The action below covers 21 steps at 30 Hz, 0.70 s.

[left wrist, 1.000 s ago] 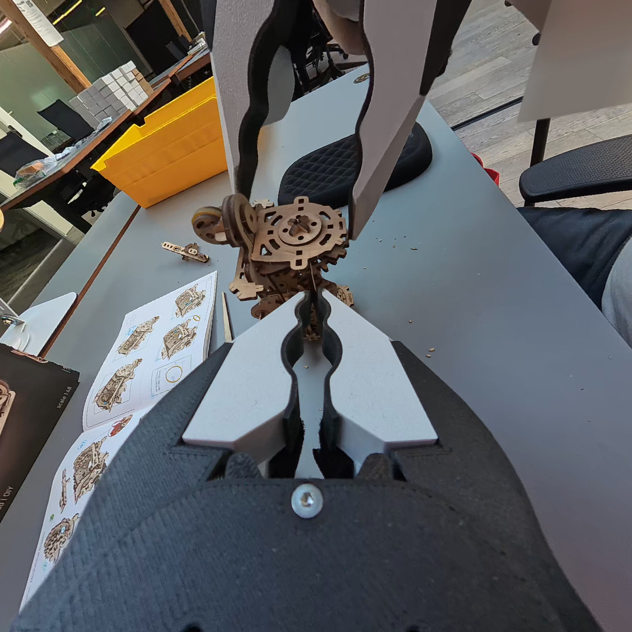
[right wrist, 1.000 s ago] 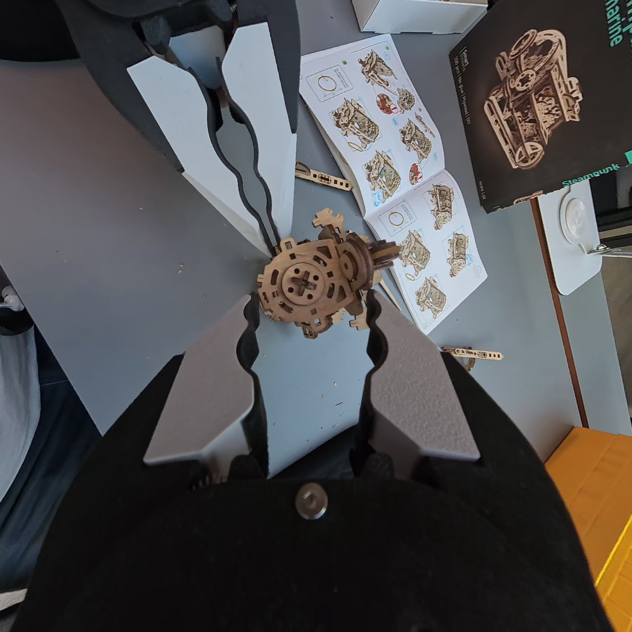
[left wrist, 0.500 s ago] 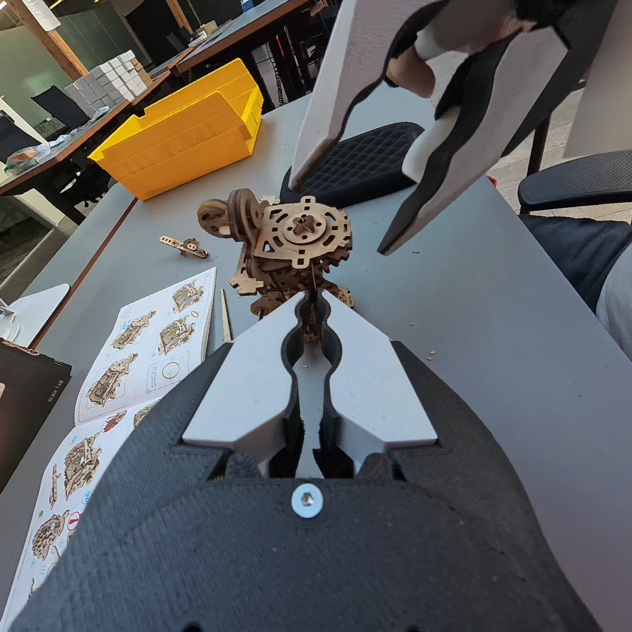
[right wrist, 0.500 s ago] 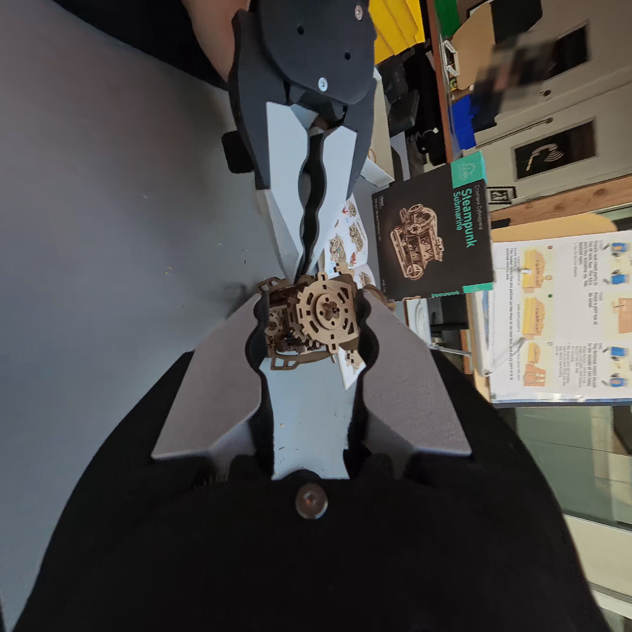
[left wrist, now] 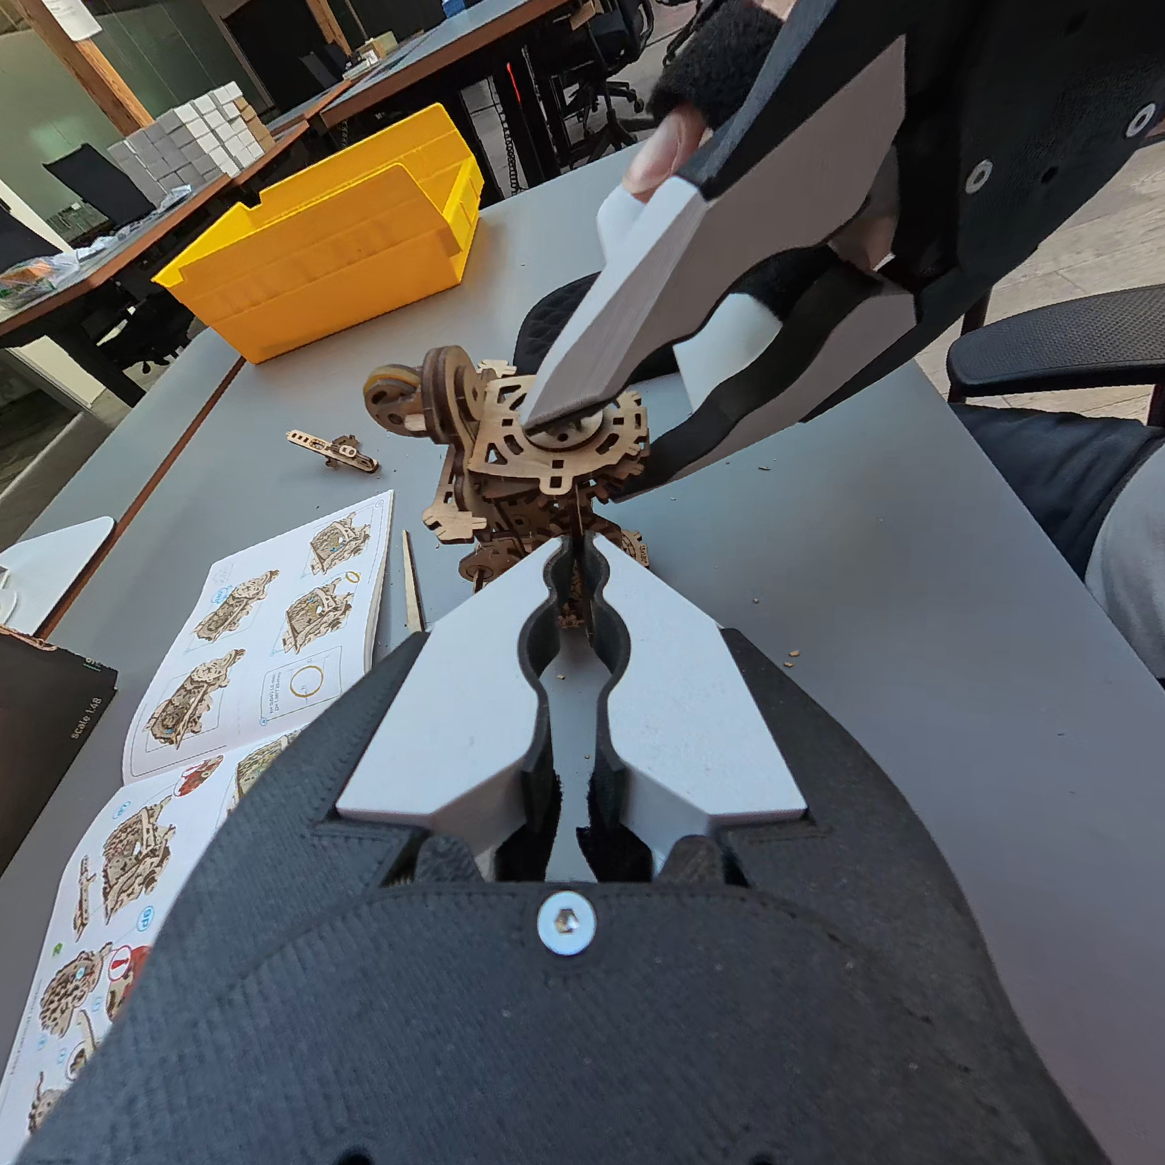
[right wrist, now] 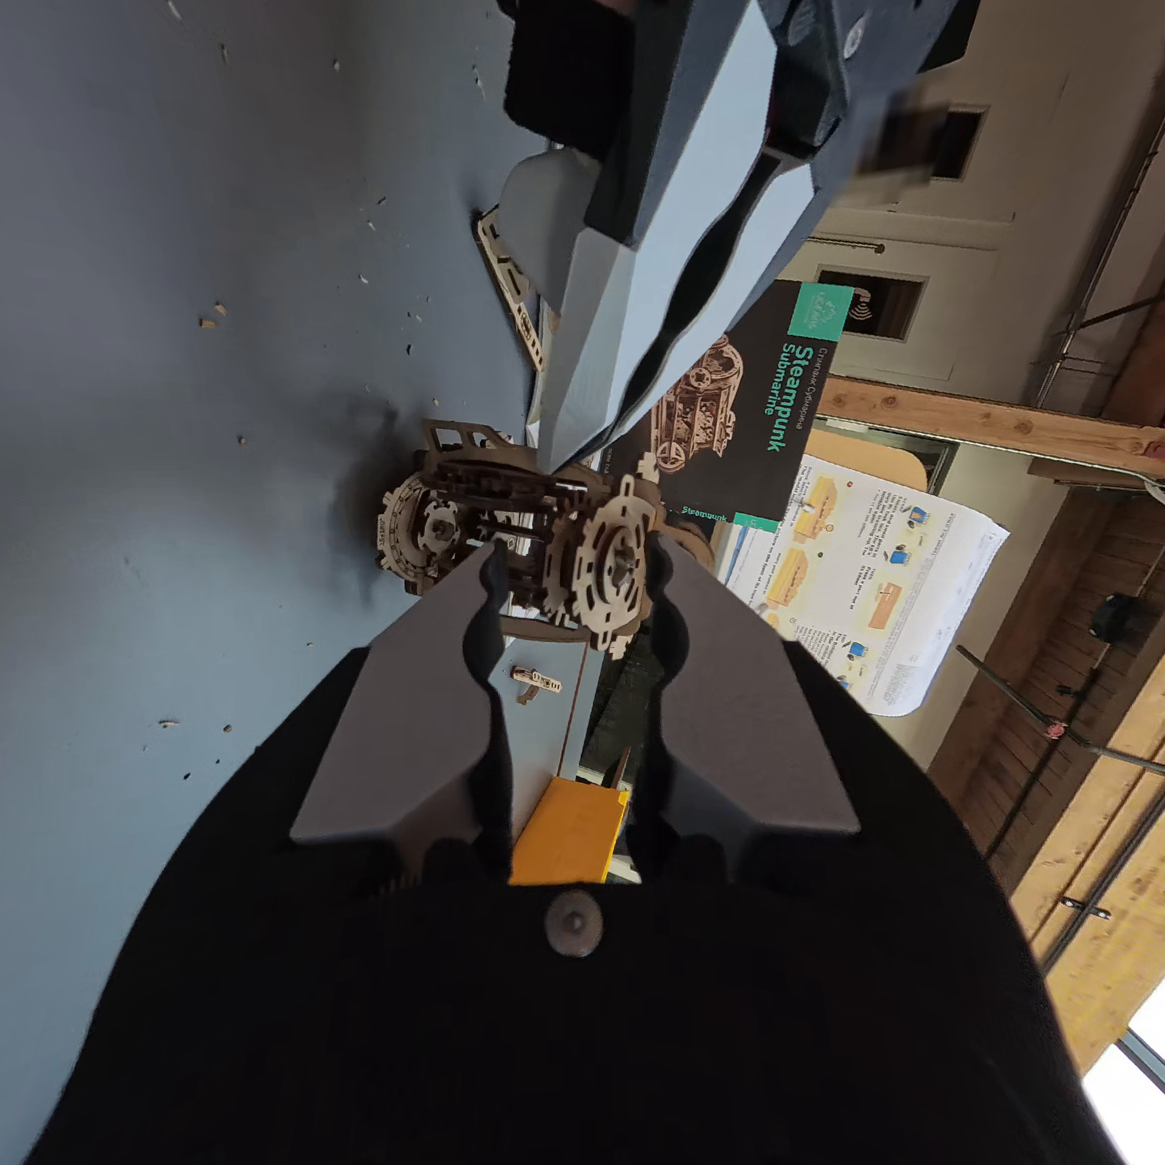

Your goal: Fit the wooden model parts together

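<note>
Left wrist view: the left gripper (left wrist: pixel 572 555) stays pinched on a thin plate of the wooden model (left wrist: pixel 536 454), mid-table (left wrist: pixel 882 630). The right gripper (left wrist: pixel 592 454), clear above a moment ago, now straddles the gear-faced top plate, probably to press it home. The yellow bin (left wrist: pixel 328 246) at the far edge looks empty.

Right wrist view: the right gripper (right wrist: pixel 570 558), spread, brackets the model (right wrist: pixel 523 542).

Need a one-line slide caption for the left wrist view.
Left gripper pinches a thin panel of the wooden model on the grey table while the right gripper straddles its top gear plate.
</note>
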Motion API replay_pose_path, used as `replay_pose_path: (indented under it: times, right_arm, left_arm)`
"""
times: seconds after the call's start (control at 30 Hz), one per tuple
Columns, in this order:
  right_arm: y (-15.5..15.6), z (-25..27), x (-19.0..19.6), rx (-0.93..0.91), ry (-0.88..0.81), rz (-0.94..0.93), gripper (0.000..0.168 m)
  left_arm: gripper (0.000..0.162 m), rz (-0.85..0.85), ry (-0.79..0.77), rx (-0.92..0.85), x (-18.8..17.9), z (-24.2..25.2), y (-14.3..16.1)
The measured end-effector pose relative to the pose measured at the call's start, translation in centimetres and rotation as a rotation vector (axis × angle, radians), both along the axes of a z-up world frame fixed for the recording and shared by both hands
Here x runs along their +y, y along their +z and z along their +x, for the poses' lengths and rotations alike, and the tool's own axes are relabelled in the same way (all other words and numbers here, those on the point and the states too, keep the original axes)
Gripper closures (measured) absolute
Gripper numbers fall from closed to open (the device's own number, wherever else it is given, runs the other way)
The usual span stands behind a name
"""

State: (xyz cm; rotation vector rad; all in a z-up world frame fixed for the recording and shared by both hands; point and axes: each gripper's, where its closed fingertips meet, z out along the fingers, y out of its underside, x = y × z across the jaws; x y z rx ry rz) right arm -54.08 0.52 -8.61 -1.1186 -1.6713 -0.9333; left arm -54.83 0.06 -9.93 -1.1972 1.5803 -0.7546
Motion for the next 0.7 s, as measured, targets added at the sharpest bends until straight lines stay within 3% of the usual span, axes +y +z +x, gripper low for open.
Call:
replay_pose_path:
  times: [0.13,0.7]
  right_arm:
    - [0.23,0.19,0.68,-0.021,-0.012,0.097,0.137]
    - [0.11,0.32,0.77,-0.096,0.035,0.148,0.138]
  left_arm:
    - [0.162,-0.021,0.003,0.0,0.08,0.01,0.0]
    - [0.162,-0.047,0.014,-0.003,0.32,-0.09,-0.06]
